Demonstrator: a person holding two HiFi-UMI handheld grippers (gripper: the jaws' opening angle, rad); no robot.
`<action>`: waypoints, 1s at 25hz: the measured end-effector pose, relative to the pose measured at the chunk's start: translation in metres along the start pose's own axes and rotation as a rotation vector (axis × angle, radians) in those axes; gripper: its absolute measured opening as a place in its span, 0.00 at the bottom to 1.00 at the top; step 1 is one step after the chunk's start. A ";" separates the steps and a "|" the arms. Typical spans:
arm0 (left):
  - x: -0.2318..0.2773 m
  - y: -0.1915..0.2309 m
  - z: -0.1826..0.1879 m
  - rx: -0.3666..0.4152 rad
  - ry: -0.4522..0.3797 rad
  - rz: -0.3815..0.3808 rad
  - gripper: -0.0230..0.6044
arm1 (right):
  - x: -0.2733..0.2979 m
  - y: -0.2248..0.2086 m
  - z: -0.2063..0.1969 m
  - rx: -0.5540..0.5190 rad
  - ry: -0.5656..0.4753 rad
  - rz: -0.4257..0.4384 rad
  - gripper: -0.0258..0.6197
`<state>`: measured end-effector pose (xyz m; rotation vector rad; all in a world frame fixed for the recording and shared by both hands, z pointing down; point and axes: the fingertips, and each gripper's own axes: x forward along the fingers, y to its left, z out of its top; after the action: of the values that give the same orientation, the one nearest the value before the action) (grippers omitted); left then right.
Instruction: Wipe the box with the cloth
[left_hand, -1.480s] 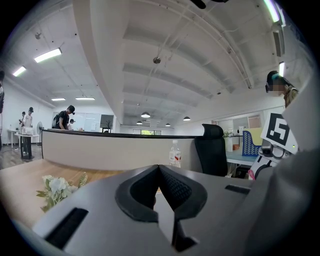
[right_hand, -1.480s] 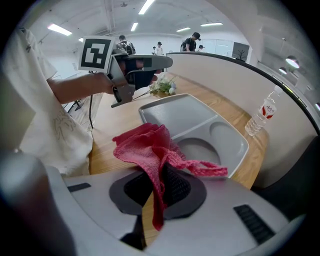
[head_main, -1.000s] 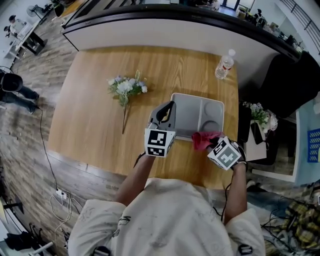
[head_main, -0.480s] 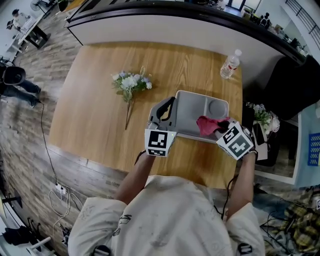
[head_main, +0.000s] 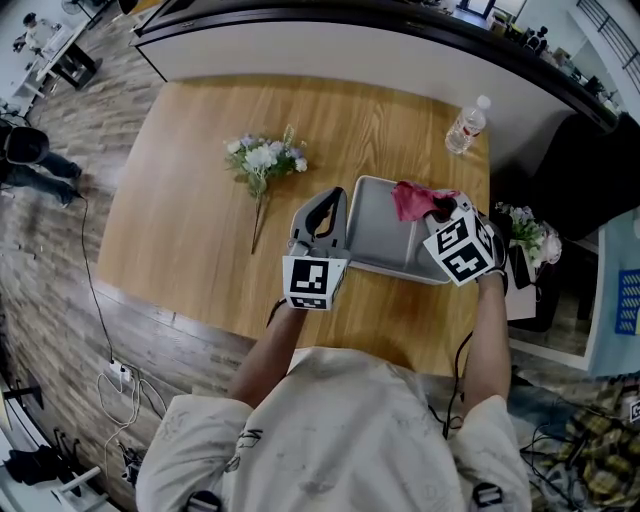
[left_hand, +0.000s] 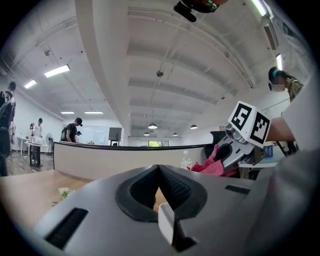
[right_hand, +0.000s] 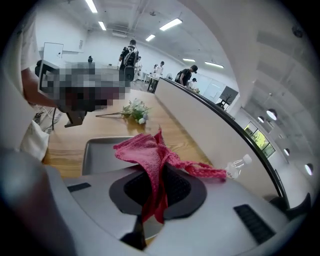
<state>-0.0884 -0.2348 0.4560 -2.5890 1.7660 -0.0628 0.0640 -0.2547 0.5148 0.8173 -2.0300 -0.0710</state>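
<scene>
A shallow grey box (head_main: 385, 240) with compartments lies on the wooden table (head_main: 190, 220). My left gripper (head_main: 330, 212) sits at the box's left rim with its jaws shut (left_hand: 159, 190); a thin pale edge shows between them low down. My right gripper (head_main: 437, 208) is over the box's far right part, shut (right_hand: 155, 190) on a red knitted cloth (right_hand: 145, 152). The cloth (head_main: 410, 198) hangs over the box's far edge. In the right gripper view the box (right_hand: 100, 150) lies just beyond the cloth. The left gripper view shows the right gripper (left_hand: 240, 145) holding the cloth (left_hand: 212, 165).
A bunch of pale flowers (head_main: 262, 160) lies on the table left of the box. A clear water bottle (head_main: 467, 125) stands at the table's far right corner. A long white counter (head_main: 330, 50) runs behind the table. A dark chair (head_main: 580, 170) and a side stand with flowers (head_main: 525, 240) are at the right.
My right gripper has carried the red cloth from the box's near edge across to its far right part. The left gripper has stayed at the box's left rim.
</scene>
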 end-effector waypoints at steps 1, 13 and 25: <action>-0.001 0.002 -0.001 -0.004 0.000 0.006 0.05 | 0.004 -0.003 0.003 -0.006 -0.006 -0.019 0.12; -0.002 0.015 -0.015 -0.017 0.032 0.033 0.05 | 0.068 -0.002 -0.004 -0.068 0.064 -0.049 0.13; -0.004 0.017 -0.025 -0.029 0.060 0.031 0.05 | 0.094 0.021 -0.030 -0.043 0.191 0.029 0.13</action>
<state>-0.1063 -0.2364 0.4799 -2.6061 1.8395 -0.1169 0.0426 -0.2841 0.6086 0.7386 -1.8537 -0.0196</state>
